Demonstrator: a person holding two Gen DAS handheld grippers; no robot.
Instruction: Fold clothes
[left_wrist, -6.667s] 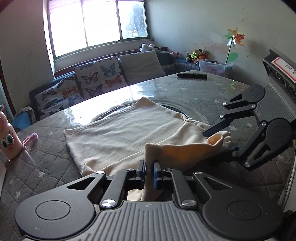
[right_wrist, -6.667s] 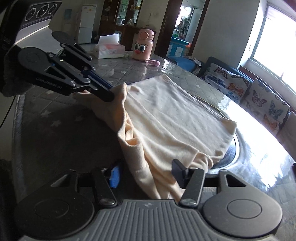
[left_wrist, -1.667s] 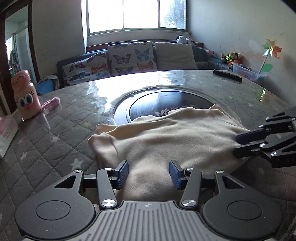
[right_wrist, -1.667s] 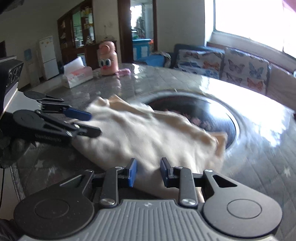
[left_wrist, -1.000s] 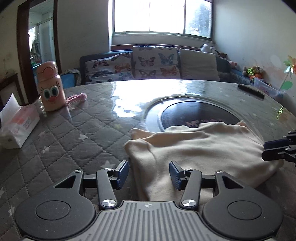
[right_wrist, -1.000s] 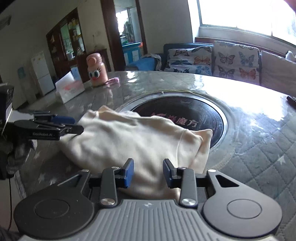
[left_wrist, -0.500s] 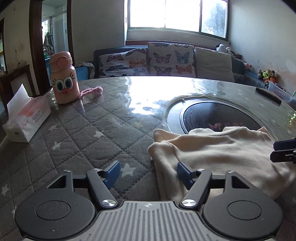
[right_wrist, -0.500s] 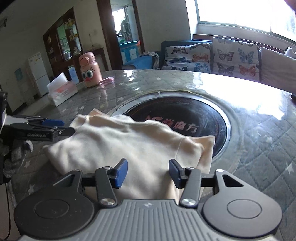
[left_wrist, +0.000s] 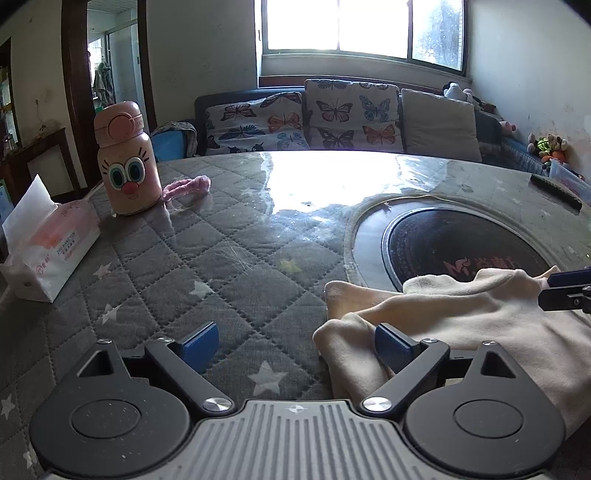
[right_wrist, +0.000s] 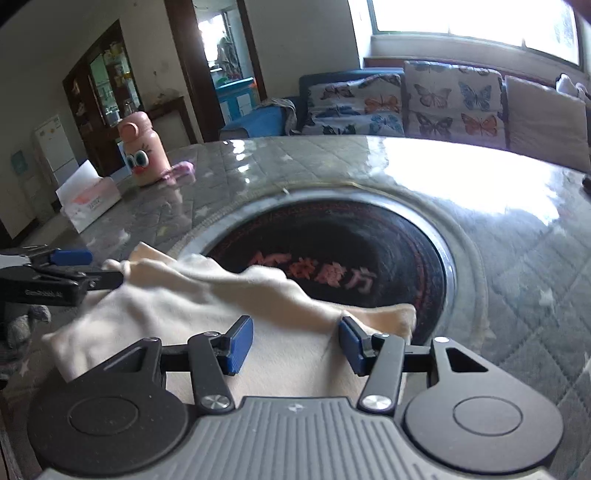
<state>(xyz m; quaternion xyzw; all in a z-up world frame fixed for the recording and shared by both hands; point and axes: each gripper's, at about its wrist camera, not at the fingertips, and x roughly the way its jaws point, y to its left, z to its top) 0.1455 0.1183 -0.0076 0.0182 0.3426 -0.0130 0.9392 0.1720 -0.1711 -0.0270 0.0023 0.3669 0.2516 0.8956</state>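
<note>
Left wrist view, cream garment (left_wrist: 480, 325) bunched, apparently folded, left tool (left_wrist: 295, 347) spread wide

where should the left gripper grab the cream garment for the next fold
Probably the rounded folded corner of the cream garment nearest the left gripper, coming in low from the bare quilted table side. There the layers stack into a thick lip, and the open jaws, just widened, already straddle that edge.
</note>
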